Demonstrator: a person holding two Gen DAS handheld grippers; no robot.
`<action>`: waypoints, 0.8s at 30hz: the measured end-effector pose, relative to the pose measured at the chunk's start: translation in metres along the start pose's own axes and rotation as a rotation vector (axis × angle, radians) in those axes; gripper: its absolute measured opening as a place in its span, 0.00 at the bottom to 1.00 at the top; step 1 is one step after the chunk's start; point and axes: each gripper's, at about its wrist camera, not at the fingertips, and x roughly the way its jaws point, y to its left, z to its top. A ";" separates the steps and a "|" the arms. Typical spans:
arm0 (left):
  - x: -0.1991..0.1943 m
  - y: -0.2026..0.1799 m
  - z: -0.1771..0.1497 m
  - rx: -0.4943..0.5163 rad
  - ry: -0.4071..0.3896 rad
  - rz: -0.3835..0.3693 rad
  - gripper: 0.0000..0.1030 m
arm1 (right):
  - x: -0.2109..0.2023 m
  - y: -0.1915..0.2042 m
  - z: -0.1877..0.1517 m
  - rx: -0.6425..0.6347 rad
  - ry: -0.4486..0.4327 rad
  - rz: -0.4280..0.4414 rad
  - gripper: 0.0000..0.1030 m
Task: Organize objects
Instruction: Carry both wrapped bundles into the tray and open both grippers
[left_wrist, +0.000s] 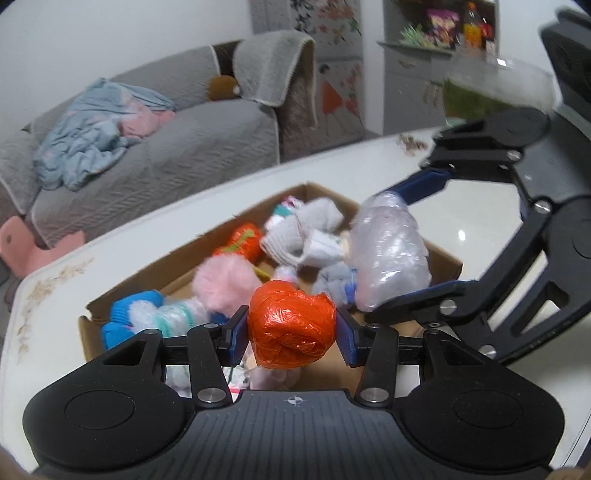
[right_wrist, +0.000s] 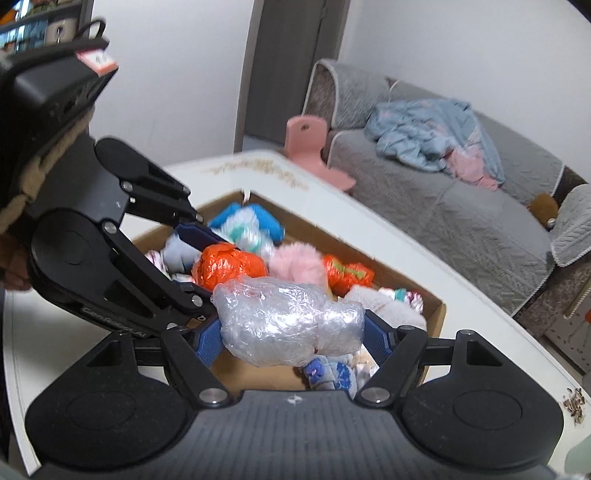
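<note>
My left gripper (left_wrist: 291, 325) is shut on an orange plastic-wrapped ball (left_wrist: 290, 323) and holds it over the near end of a cardboard box (left_wrist: 448, 264). My right gripper (right_wrist: 291, 332) is shut on a clear plastic-wrapped bundle (right_wrist: 288, 325) and holds it over the same box (right_wrist: 436, 314). Each gripper shows in the other's view: the right one (left_wrist: 391, 258) with the clear bundle (left_wrist: 388, 251), the left one (right_wrist: 207, 258) with the orange ball (right_wrist: 229, 269). The box holds several soft items: pink fluffy ball (left_wrist: 225, 284), blue sock (left_wrist: 122, 317), orange wrapped item (left_wrist: 242, 240), grey socks (left_wrist: 314, 225).
The box sits on a white table (left_wrist: 472, 206) with worn edge marks. A grey sofa (left_wrist: 184, 147) with a blue blanket (left_wrist: 96, 125) stands beyond the table. A pink child's chair (right_wrist: 310, 147) stands by the table's far corner. A shelf with snacks (left_wrist: 443, 26) is at the back right.
</note>
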 end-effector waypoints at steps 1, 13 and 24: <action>0.004 -0.001 -0.001 0.008 0.008 -0.008 0.53 | 0.003 0.000 -0.001 -0.004 0.011 0.005 0.70; 0.038 -0.003 -0.011 0.021 0.083 -0.028 0.53 | 0.025 -0.007 -0.014 0.005 0.085 0.046 0.71; 0.042 0.002 -0.021 0.009 0.098 0.048 0.53 | 0.046 -0.003 -0.017 -0.002 0.138 0.039 0.71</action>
